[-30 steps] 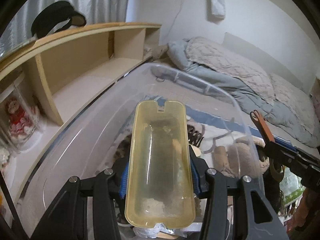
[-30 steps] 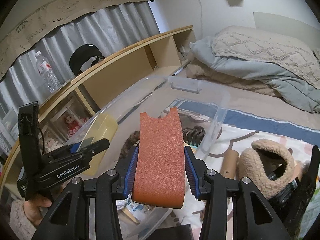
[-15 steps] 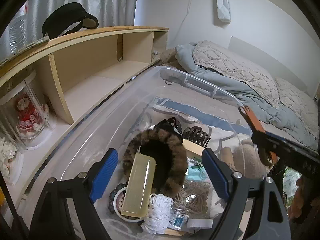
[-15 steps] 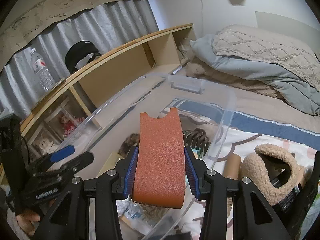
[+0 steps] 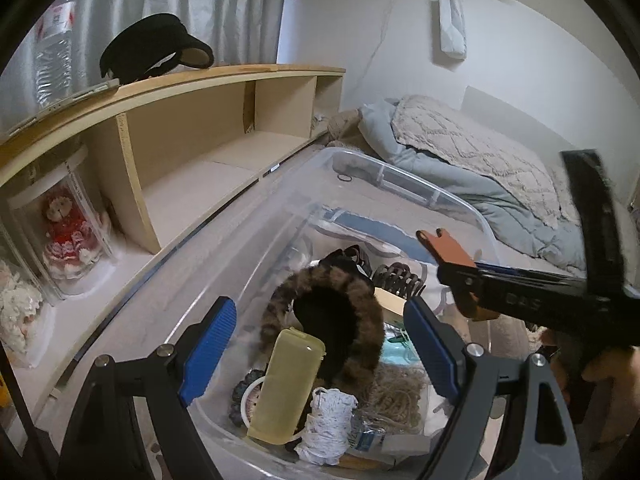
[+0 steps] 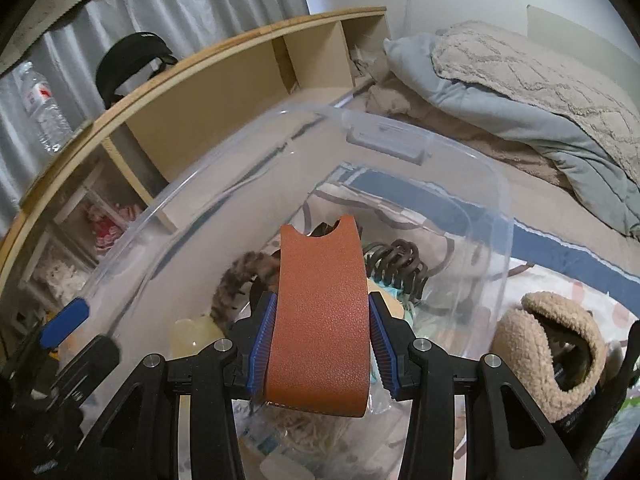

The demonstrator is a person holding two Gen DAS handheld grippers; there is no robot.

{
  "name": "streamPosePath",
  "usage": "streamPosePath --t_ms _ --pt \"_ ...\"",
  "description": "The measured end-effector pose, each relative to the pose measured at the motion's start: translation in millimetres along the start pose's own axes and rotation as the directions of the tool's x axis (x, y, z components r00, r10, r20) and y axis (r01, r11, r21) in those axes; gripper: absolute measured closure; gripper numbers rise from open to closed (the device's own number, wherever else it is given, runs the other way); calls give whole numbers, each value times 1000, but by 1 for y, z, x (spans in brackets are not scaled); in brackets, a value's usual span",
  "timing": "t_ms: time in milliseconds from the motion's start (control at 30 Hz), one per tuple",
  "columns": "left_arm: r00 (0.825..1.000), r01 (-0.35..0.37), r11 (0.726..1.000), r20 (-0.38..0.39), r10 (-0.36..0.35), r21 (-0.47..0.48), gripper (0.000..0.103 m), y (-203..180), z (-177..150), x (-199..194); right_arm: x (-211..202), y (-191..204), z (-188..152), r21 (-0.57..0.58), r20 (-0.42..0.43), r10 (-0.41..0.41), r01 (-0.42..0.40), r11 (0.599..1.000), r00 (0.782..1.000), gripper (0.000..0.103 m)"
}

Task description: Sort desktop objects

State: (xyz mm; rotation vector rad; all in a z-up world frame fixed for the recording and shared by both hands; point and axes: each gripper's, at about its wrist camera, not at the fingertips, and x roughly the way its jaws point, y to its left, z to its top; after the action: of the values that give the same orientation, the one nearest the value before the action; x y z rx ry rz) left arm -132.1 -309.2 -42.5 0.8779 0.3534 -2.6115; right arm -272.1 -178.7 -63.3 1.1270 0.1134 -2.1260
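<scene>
**Orange case next for the clear bin**

The clear plastic storage bin (image 5: 404, 184) sits on the bed (image 5: 500, 184) beside a wooden shelf unit (image 5: 208, 128), already holding a jumble of small things. My right gripper (image 6: 320, 344) is clamped on an orange leather-look case (image 6: 322, 312), its blue pads pressing both long sides near the middle while the notched end juts forward above the bin's interior. My left gripper (image 5: 320, 344) hangs over the bin with its jaws spread wide and nothing between them; a yellow translucent case (image 5: 286, 384) lies below it, leaning on a furry brown earmuff (image 5: 332, 312).

I judge the orange case light and fairly stiff, its pebbled skin giving the pads good purchase; the mid-length side grip looks sound, and it should take a short drop without harm. The yellow case looks like hard, smooth plastic, slicker, and best taken across its narrow width.

My left camera alone shows the bin's floor: a coil of rope (image 5: 394, 396), a white lace bundle (image 5: 328, 416), a dark hair claw (image 5: 400, 276), and my right gripper coming in from the side. My right camera alone shows a tan fleece earmuff (image 6: 560, 344) lying on the bed outside the bin, unsorted.
</scene>
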Motion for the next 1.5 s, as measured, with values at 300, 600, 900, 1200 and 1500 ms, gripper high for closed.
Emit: streamPosePath --t_ms 300,600,900,1200,1500 --pt "1000 17 1000 3 -17 -8 17 6 1 -1 -10 -4 -6 69 76 -35 30 997 997 1" --pt "1000 22 1000 16 -22 17 17 -3 -1 -9 -14 -1 -12 57 54 -21 18 998 998 1" --pt "999 34 999 34 -35 18 17 -6 0 -18 -48 6 -14 11 135 14 -16 1000 991 1" --pt "996 59 998 63 -60 18 7 -13 5 -36 -106 18 -11 -70 225 0 16 997 974 0" --pt "987 51 998 151 -58 49 0 -26 26 -75 -157 25 -17 -102 294 2 29 994 956 0"
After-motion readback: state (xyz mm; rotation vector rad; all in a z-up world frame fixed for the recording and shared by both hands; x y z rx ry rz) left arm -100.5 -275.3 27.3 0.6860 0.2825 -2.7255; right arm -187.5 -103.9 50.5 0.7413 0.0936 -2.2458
